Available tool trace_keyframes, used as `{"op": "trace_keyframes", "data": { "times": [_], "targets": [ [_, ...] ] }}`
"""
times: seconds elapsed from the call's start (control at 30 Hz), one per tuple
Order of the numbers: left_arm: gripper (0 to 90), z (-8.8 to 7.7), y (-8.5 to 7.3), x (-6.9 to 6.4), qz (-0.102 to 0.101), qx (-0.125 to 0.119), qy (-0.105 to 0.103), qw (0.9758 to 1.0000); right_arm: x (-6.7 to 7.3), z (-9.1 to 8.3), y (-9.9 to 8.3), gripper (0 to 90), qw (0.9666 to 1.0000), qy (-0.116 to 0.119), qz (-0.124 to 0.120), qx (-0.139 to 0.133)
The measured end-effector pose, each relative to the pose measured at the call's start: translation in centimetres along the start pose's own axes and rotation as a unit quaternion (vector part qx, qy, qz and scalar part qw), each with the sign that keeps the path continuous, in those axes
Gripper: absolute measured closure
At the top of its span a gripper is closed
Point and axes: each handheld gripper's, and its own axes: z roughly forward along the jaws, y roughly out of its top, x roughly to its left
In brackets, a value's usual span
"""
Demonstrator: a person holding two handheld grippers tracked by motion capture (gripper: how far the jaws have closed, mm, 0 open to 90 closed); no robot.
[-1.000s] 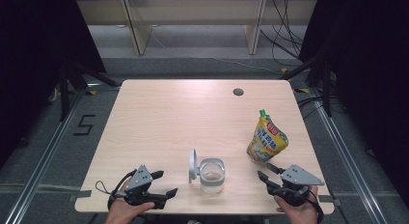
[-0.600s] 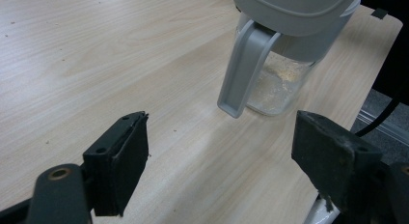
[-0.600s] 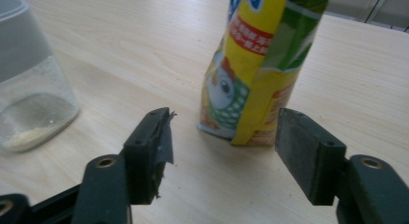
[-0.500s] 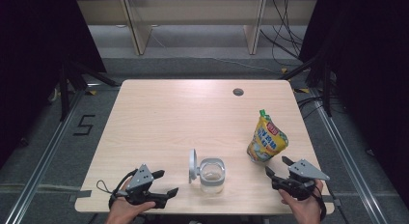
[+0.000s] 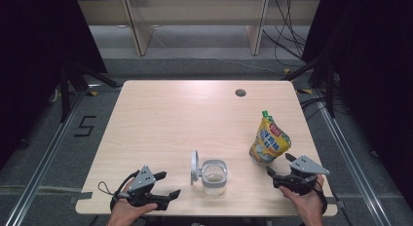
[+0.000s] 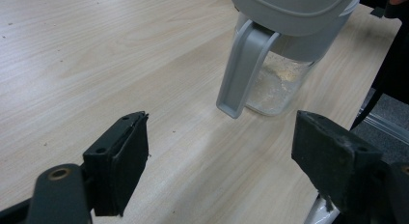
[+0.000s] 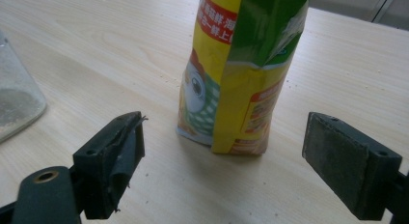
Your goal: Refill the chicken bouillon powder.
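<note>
Near edge of table (image 5: 160, 119), L side: left tool (image 5: 165, 185), held in person's hand, jaws spread, nothing betw. them, lying low over the wood; in left gripper view its pads frame bare tabletop w/ the jar ahead. Near edge, R side: right tool (image 5: 280, 166), in person's other hand, jaws spread wide after just opening, nothing gripped; pouch stands just ahead of the gap, not touched. Centre, near: glass jar (image 5: 214, 176), upright, clear, a little pale powder at bottom; grey hinged lid (image 5: 195, 166) swung open, standing on edge at jar's L side; grey latch arm (image 6: 243, 69) hangs down the front in left gripper view. R of jar, a bit farther: yellow-green pouch (image 5: 269, 140), upright, printed front, green top corner, standing apart from jar. Far: round cable hole (image 5: 240, 93) in tabletop toward back-R. Beyond table: grey floor (image 5: 195, 55).
</note>
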Motion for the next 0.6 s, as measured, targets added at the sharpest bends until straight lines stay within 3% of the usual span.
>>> {"op": "trace_keyframes", "data": {
  "times": [0.03,0.1,0.13,0.17,0.2,0.3,0.33,0.4,0.43,0.47,0.5,0.53,0.6],
  "targets": [
    [20.1,-0.1,0.0,0.2,0.012,0.009,0.002,0.9999,0.1,0.2,0.0,15.6,0.9998,0.007,0.016,0.003],
    [20.1,-0.1,0.0,0.0,0.01,0.009,0.002,0.9999,-0.1,0.6,0.0,15.8,0.9999,0.009,0.012,-0.004],
    [20.1,0.0,-0.1,-0.1,-0.003,0.008,0.003,1.0,0.2,0.5,0.1,15.7,0.9997,0.003,0.025,0.004],
    [20.1,0.0,-0.1,-0.2,-0.004,0.0,0.002,1.0,0.0,0.7,0.2,15.7,0.9999,-0.001,0.01,-0.001],
    [20.1,-0.1,0.0,-0.1,0.011,0.002,0.002,0.9999,0.0,0.9,0.3,15.8,1.0,-0.005,0.004,-0.006],
    [20.1,-0.2,-0.1,-0.1,0.0,0.003,0.004,1.0,0.0,1.1,0.4,15.8,0.9999,-0.007,0.008,-0.005],
    [20.1,-0.2,0.0,0.0,0.011,0.006,0.004,0.9999,0.1,1.2,0.4,15.9,0.9998,-0.011,0.012,-0.006],
    [20.1,-0.2,-0.1,0.1,0.012,0.009,0.007,0.9999,-0.2,1.5,0.5,15.7,0.9997,-0.013,0.009,-0.02],
    [20.1,-0.2,-0.1,0.1,0.012,0.007,0.005,0.9999,-0.2,1.6,0.6,15.7,0.9992,-0.014,0.031,-0.024],
    [20.1,-0.2,-0.1,0.1,0.013,0.005,0.004,0.9999,-0.1,1.7,0.7,15.7,0.999,-0.016,0.035,-0.024],
    [20.1,-0.1,-0.1,-0.1,0.001,0.005,0.004,1.0,-0.5,1.9,0.7,15.7,0.9991,-0.02,0.017,-0.032],
    [20.1,-0.1,-0.1,-0.1,0.001,0.005,0.004,1.0,-0.3,2.0,0.7,15.9,0.9986,-0.02,0.032,-0.036],
    [20.1,0.0,-0.1,0.0,0.015,0.006,0.003,0.9999,-0.4,2.3,0.8,16.9,0.9982,-0.019,0.032,-0.046]
  ]
}}
